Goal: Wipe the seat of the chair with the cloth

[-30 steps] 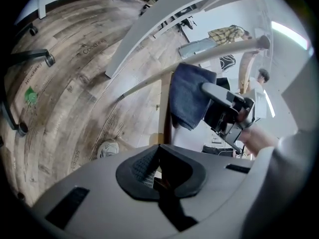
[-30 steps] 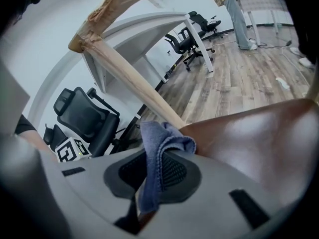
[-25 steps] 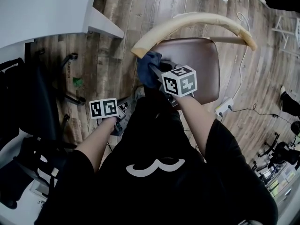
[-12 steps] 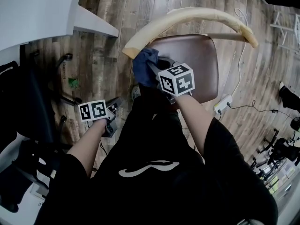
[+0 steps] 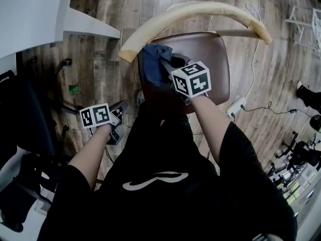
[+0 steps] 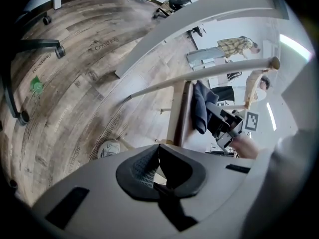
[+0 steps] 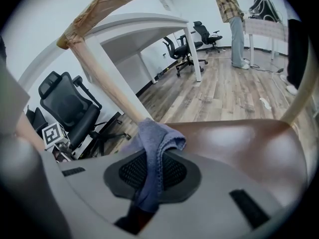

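A chair with a glossy brown seat [image 5: 210, 59] and a pale curved backrest [image 5: 200, 14] stands in front of me. A blue cloth [image 5: 153, 67] lies on the seat's left part, and my right gripper [image 5: 168, 64] is shut on it. In the right gripper view the cloth [image 7: 154, 148] is pinched between the jaws and drapes onto the seat [image 7: 239, 138]. My left gripper [image 5: 118, 119] hangs left of the chair, off the seat, with its jaws shut and empty. From the left gripper view the cloth [image 6: 199, 108] and the right gripper [image 6: 227, 126] show side-on.
A white desk [image 5: 40, 14] fills the upper left. A black office chair [image 5: 30, 114] stands at the left. A white power strip with cable [image 5: 235, 107] lies on the wood floor right of the chair. More office chairs [image 7: 70, 113] and a standing person [image 7: 234, 14] appear farther off.
The right gripper has pushed the cloth a little farther forward across the seat's left part. The left gripper has drifted slightly left and down.
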### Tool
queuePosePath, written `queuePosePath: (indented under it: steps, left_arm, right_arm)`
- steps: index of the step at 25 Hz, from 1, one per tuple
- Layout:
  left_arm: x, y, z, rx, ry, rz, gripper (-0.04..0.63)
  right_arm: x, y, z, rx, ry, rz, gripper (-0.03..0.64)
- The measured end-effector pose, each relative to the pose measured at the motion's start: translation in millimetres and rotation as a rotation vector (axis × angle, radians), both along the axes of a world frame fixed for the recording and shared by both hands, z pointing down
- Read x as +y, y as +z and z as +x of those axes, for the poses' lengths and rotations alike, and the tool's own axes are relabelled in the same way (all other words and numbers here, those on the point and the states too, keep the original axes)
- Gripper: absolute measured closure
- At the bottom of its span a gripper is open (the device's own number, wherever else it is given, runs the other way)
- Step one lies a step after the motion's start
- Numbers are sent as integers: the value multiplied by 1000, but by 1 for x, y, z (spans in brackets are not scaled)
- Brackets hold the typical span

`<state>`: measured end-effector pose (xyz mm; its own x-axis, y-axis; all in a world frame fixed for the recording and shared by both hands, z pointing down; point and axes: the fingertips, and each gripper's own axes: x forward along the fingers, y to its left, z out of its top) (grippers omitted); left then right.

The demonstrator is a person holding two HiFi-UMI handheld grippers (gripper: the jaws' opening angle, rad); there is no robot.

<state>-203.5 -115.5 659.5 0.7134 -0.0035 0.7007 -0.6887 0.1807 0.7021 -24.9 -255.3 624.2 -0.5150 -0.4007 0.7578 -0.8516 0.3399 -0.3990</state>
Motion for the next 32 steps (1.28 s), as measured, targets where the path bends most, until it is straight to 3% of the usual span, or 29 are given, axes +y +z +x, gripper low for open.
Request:
queuePosePath:
  steps: [8, 21, 32]
  left_arm:
    - [0, 2, 1, -3, -15, -13, 581]
    - [10, 4, 5, -19, 24, -19, 581]
    - [18, 6, 7, -24, 49, -25, 581]
  right_arm:
    - [-8, 1, 57, 68, 92, 23, 568]
    - [4, 2, 181, 219, 326, 43, 568]
    - [19, 4, 252, 436, 372, 38, 568]
